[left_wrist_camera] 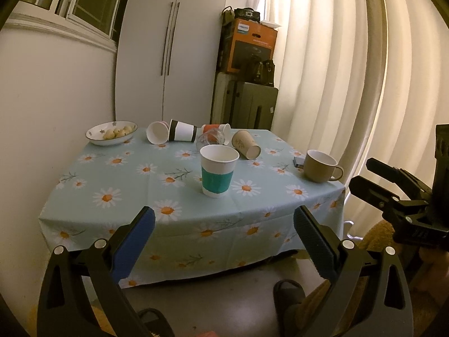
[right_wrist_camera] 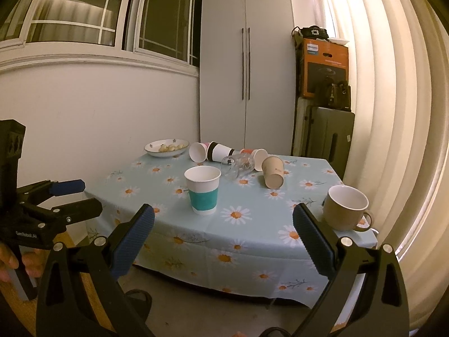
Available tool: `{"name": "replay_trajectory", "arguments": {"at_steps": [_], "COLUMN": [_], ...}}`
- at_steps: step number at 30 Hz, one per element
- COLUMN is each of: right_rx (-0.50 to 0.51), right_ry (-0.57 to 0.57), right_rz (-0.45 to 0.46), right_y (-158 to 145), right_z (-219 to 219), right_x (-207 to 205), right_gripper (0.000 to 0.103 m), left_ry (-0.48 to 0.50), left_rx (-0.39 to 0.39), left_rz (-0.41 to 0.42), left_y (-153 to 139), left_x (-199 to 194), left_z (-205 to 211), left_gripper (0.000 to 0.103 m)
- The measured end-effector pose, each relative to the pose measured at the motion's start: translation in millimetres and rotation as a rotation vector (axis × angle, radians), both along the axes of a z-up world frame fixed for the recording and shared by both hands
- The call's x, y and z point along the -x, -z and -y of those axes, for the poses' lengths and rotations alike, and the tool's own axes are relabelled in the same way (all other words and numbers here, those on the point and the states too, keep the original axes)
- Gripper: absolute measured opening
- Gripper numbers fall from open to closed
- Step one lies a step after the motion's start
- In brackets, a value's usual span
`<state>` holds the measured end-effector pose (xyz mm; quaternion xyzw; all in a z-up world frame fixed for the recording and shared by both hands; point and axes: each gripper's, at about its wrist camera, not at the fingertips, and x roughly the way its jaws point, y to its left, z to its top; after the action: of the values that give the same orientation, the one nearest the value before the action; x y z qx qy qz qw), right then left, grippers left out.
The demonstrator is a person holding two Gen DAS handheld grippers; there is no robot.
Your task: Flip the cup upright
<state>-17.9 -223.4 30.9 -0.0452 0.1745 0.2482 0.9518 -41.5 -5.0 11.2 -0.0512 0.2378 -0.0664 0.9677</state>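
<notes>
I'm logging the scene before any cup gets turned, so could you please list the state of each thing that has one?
Teal-banded paper cup: upright.
Tan mug: upright.
Brown paper cup: on its side.
Clear glass: on its side.
Black-banded cup: on its side.
Pink cup: on its side.
Orange cup: on its side.
Bowl: upright, holding food.
Left gripper: open, holding nothing.
Right gripper: open, holding nothing.

The left gripper (left_wrist_camera: 224,224) hung with its blue-padded jaws spread wide, holding nothing. The right gripper (right_wrist_camera: 223,221) was level beside it, jaws equally wide and empty. A hand (right_wrist_camera: 11,261) gripped the left gripper's handle
</notes>
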Motion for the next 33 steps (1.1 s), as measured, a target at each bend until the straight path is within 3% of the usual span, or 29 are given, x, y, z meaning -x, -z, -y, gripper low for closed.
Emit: {"name": "replay_trajectory", "arguments": {"at_steps": [33], "right_rx": [-0.007], "right_ry": [0.009], "right_rz": [-0.009], "right_y": [3.2], "right_z": [0.3], "right_x": [-1.3], "right_gripper": [0.098], "left_ry": [-0.002], "left_rx": [0.001], "left_rz": [0.0], "left_y": [2.7], "left_x": [0.1], "left_z": [-0.7], "left_gripper": [0.096]}}
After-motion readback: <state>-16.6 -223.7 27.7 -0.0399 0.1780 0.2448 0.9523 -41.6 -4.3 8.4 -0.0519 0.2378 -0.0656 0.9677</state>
